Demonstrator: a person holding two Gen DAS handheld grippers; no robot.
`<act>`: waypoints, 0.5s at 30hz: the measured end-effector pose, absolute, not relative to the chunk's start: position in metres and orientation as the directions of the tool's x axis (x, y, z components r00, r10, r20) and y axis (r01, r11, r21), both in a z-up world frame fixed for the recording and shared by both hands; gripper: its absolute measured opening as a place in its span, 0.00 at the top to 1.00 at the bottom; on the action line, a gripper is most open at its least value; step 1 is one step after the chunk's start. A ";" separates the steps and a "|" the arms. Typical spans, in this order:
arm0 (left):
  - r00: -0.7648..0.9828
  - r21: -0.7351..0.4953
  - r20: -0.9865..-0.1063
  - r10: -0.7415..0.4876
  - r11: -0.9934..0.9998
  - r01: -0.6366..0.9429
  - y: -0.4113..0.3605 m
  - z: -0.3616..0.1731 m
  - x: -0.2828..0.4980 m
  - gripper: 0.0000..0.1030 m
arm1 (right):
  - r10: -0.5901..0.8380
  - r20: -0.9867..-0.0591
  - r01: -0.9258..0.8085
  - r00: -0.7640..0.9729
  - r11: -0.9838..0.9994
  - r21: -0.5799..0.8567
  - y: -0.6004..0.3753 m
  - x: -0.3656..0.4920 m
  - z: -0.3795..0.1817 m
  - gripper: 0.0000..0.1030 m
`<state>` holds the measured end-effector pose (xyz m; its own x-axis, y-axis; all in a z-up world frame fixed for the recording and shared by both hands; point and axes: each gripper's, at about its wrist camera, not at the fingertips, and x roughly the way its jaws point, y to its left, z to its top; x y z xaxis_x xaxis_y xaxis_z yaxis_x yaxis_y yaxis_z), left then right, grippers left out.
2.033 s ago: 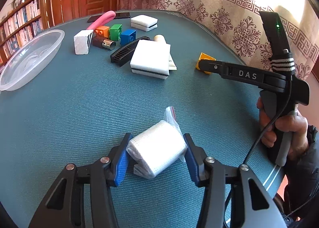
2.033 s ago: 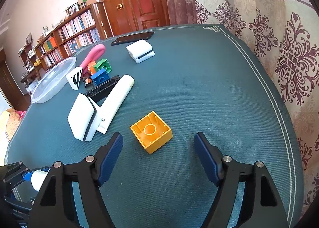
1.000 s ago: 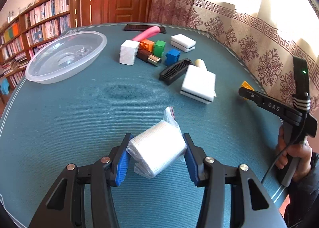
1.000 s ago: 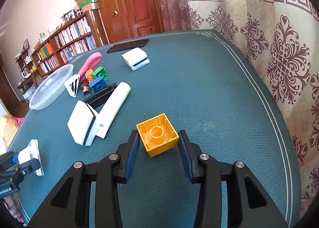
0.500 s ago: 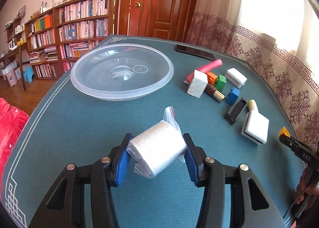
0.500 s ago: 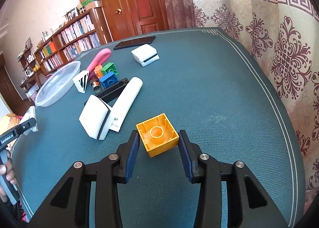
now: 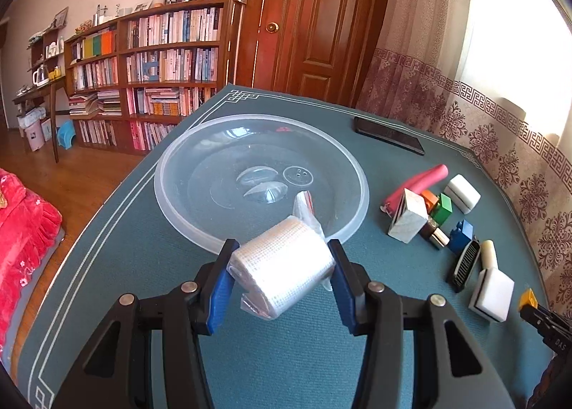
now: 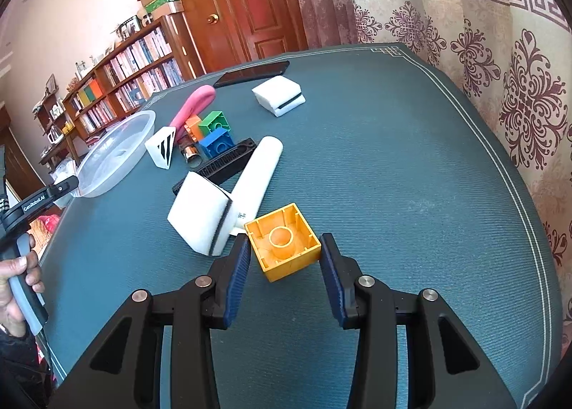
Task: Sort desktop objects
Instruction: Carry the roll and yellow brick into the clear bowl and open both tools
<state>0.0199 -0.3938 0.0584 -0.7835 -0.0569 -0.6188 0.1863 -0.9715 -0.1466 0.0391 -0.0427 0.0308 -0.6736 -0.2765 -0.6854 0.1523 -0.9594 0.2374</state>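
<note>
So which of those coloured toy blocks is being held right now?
The yellow block, clamped open side up in the right gripper. The orange, green and blue blocks sit untouched in the cluster farther back.

White gauze roll (image 7: pixel 282 262) in plastic wrap, tilted, at clear bowl (image 7: pixel 361 201) rim; yellow block (image 8: pixel 284 242) hollow side up on tabletop (image 8: pixel 393 176).

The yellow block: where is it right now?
In the right wrist view, the yellow block sits hollow side up between the right hand-held gripper's fingers, just right of the white sponge on the table.
</note>
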 end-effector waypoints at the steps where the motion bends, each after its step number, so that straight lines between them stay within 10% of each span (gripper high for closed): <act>1: -0.786 -0.145 -0.616 -0.059 -0.972 0.187 -0.396 0.060 0.017 0.48 | -0.282 -0.683 0.158 -0.674 -0.958 0.240 -0.047 0.037 0.033 0.59; 15: -0.799 -0.129 -0.595 -0.085 -0.971 0.200 -0.429 0.061 -0.026 0.47 | -0.373 -0.638 0.310 -0.674 -0.926 0.215 -0.145 -0.003 0.070 0.59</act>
